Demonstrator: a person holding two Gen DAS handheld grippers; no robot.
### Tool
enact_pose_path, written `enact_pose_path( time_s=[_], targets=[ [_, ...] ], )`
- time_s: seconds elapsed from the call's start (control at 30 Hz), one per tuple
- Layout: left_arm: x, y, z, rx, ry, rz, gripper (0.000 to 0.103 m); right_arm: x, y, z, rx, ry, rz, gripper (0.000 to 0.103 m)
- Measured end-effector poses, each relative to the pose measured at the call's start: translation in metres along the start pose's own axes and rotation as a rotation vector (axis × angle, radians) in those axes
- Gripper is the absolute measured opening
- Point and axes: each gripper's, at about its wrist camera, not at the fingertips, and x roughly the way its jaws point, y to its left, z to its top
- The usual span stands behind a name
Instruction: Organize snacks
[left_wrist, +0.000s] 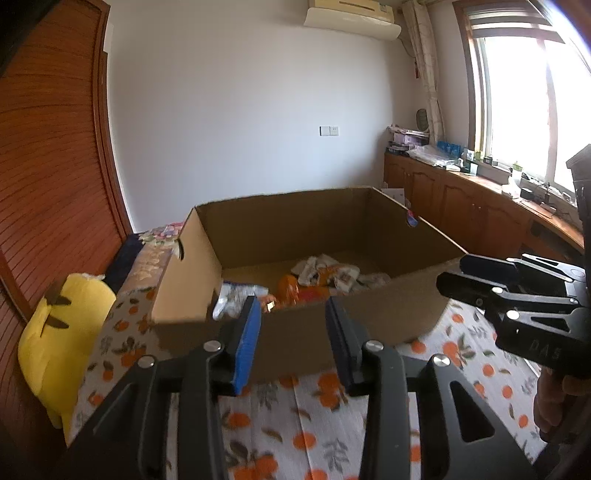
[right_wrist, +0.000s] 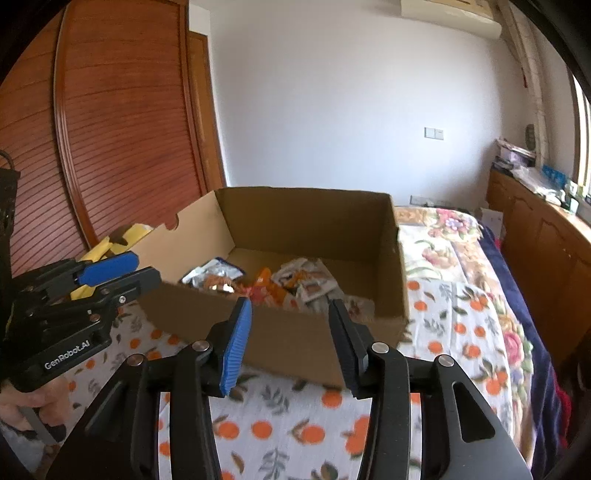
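Left hand-held gripper (left_wrist: 291, 339) and right hand-held gripper (right_wrist: 290, 343): both wide, empty, before box (left_wrist: 314, 325); snacks (left_wrist: 317, 277) already inside, none visible outside.

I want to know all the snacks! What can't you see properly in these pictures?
- Left wrist view: the cardboard box near wall hides the closest snack packets.
- Both views: packet labels are too small and blurred to read.
- Right wrist view: the box's left wall and the left gripper cover most of the yellow plush toy.
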Motion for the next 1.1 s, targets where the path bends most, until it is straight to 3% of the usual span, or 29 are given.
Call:
enact_pose_path(
  time_s=[0.53,0.67,0.8,0.97,1.1],
  targets=[
    [-0.047,-0.009,-0.071,-0.009,0.032,0.065,0.047,-0.051,0.006,-0.07,0.059,0.009,-0.106,0.063],
    [-0.055,-0.011,-0.079,-0.013,0.043,0.076,0.05,-0.06,0.007,-0.078,0.066,0.006,-0.124,0.075],
    [-0.066,-0.015,-0.084,-0.012,0.034,0.097,0.068,-0.073,0.009,-0.082,0.068,-0.016,-0.145,0.091],
    [-0.086,-0.017,-0.085,-0.023,0.007,0.119,0.073,-0.088,0.011,-0.083,0.073,-0.011,-0.15,0.103],
    [-0.101,-0.016,-0.087,-0.038,-0.01,0.12,0.097,-0.098,0.015,-0.082,0.067,-0.011,-0.148,0.103]
  ],
)
